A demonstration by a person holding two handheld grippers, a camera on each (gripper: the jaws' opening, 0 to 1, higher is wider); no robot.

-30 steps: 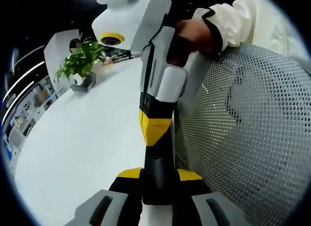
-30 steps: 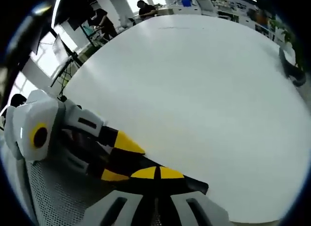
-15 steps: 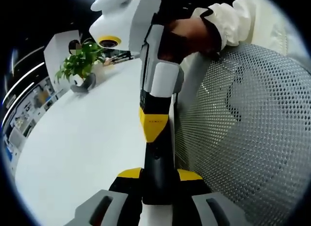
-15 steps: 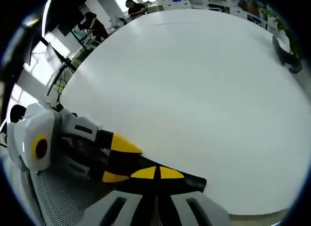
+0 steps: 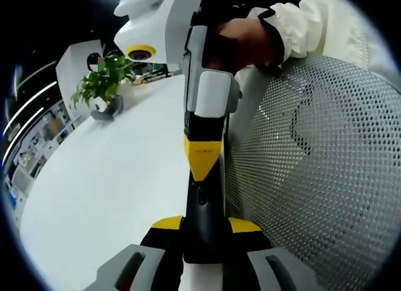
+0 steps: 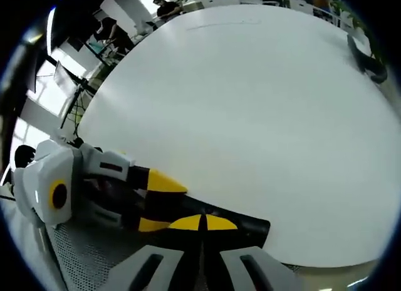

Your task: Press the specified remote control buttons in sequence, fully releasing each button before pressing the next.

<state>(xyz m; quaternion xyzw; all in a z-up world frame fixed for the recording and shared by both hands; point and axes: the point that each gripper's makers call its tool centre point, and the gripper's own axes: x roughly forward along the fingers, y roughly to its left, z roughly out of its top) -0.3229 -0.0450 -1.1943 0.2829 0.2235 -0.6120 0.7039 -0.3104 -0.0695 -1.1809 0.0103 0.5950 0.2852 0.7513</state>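
Over the white table, both grippers grip one black remote, left gripper and right gripper closed on it; button progress cannot be told.

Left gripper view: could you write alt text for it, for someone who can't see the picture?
A long black remote control is clamped in the left gripper, while the right gripper, held by a hand in a white sleeve, points its yellow tip down at it. To the left lies a white table with a potted plant; to the right is a perforated metal mesh surface.
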